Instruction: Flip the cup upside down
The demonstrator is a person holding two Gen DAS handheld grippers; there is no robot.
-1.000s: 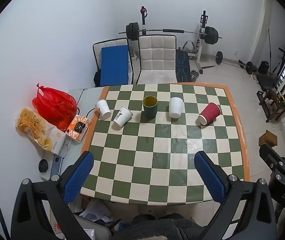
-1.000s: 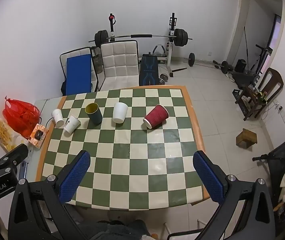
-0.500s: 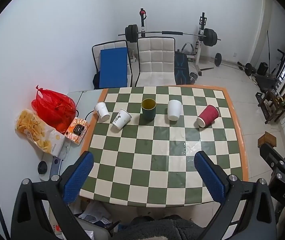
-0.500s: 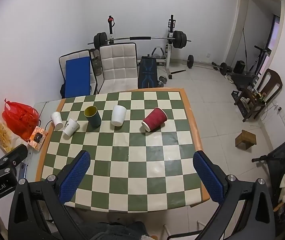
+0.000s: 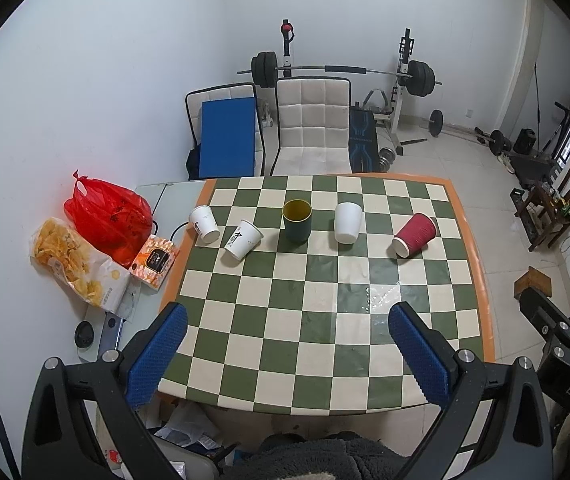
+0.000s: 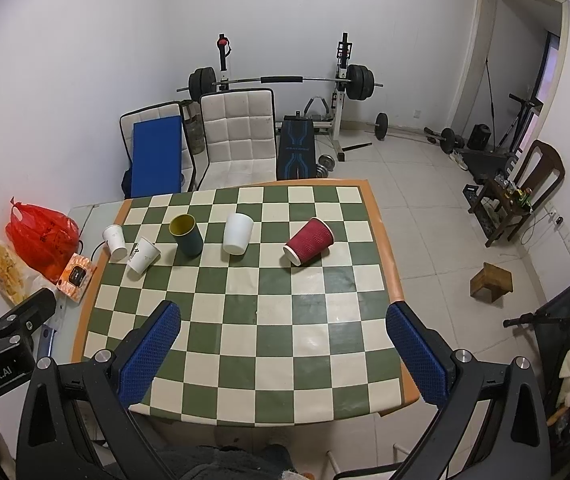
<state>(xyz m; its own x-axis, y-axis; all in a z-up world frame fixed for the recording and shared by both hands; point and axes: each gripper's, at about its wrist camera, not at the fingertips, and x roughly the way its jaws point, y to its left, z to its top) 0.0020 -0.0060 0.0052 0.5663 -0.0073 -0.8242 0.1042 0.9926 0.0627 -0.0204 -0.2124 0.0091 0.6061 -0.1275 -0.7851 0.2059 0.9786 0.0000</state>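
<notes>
Several cups stand in a row across the far half of the checkered table (image 5: 325, 344). A dark green cup (image 5: 297, 220) (image 6: 187, 235) stands upright with its mouth open. A white cup (image 5: 348, 223) (image 6: 237, 233) and a red ribbed cup (image 5: 414, 235) (image 6: 309, 241) look mouth-down or tilted. Two white paper cups (image 5: 204, 224) (image 5: 243, 239) sit at the left edge. My left gripper (image 5: 287, 352) and my right gripper (image 6: 285, 354) are both open and empty, held high above the table's near edge.
A red bag (image 5: 111, 216), a snack bag (image 5: 75, 264) and a small orange box (image 5: 153, 258) lie on a side surface left of the table. Chairs (image 5: 313, 128) and a barbell rack (image 5: 341, 70) stand behind. A small wooden stool (image 6: 490, 281) is on the floor at right.
Both grippers have risen or drawn back a little; the table and cups look slightly smaller and farther. No cup has moved.
</notes>
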